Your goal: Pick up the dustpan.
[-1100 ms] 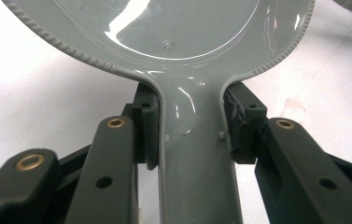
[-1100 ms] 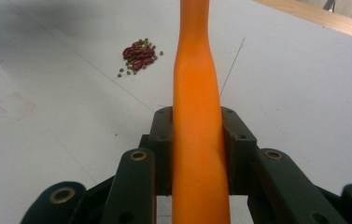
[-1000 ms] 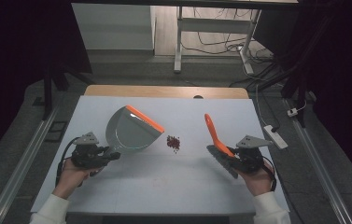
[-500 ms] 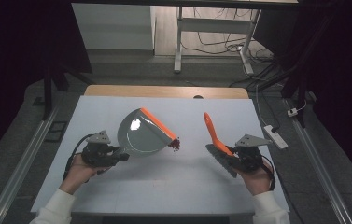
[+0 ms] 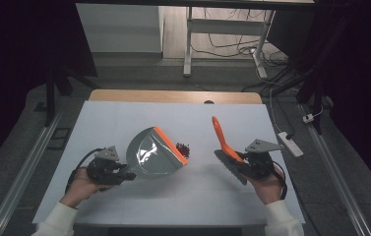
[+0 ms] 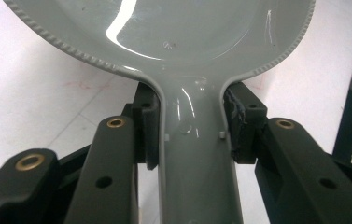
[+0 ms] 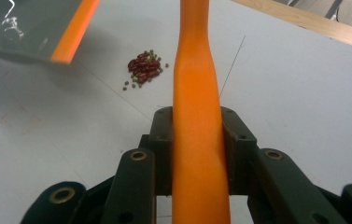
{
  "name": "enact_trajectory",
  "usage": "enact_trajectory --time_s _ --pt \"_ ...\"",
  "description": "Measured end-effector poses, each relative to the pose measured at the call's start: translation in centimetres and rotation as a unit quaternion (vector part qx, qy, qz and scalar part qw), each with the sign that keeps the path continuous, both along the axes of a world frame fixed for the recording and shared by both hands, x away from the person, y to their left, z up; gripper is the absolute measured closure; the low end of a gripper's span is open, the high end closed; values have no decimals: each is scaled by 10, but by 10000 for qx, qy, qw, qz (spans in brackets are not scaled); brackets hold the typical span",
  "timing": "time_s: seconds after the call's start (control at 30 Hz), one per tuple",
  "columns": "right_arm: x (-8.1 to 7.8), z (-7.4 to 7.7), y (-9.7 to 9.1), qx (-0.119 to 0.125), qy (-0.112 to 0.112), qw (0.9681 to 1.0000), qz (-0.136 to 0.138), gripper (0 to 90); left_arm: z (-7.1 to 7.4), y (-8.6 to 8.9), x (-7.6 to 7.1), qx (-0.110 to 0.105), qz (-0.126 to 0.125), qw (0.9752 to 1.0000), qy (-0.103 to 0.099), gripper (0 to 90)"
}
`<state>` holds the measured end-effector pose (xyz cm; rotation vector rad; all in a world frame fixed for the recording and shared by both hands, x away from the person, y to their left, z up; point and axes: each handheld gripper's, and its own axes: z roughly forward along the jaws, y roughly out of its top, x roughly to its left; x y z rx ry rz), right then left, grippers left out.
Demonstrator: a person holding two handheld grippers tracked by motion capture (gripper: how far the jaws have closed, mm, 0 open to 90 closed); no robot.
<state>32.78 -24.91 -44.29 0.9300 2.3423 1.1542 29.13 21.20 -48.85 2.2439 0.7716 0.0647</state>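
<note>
A grey dustpan [image 5: 152,153] with an orange lip [image 5: 170,145] lies low over the white table, its lip just left of a small pile of red and green beans [image 5: 183,147]. My left gripper [image 5: 124,173] is shut on the dustpan's grey handle [image 6: 192,154], both pads pressed against its sides. An orange-handled brush [image 5: 221,137] stands tilted right of the beans, its dark bristles [image 5: 230,166] near the table. My right gripper [image 5: 239,164] is shut on the brush's orange handle [image 7: 197,116]. In the right gripper view the beans [image 7: 143,67] lie ahead, with the dustpan lip [image 7: 73,32] at upper left.
The white table [image 5: 183,196] has a wooden strip [image 5: 173,96] along its far edge. A white power strip [image 5: 291,144] lies on the floor to the right. Metal desk legs [image 5: 189,44] and cables stand beyond the table.
The dustpan has swung down from a raised tilt and moved right, so its orange lip now sits low beside the beans. The brush has barely moved.
</note>
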Motion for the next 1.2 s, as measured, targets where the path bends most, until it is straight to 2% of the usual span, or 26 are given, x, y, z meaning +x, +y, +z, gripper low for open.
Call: enact_trajectory --time_s 0.2,0.47,0.6,0.77,0.93,1.2 --pt "11 2 14 12 -7 10000 84 703 -2 -1 -1 101 -170 9997 113 617" --pt "26 1 33 48 -4 9999 160 703 -7 -3 1 293 -214 9990 276 617" --pt "32 -1 39 26 16 9998 191 703 -10 -7 3 310 -256 9986 357 617" --pt "40 -1 45 103 9 9998 194 703 -16 -12 5 463 -292 9974 458 617" --pt "50 -1 54 129 -4 9997 230 703 -19 -13 6 490 -270 9972 505 617" --pt "65 -3 71 24 -18 9995 302 703 -22 -13 9 460 -290 9969 561 617"
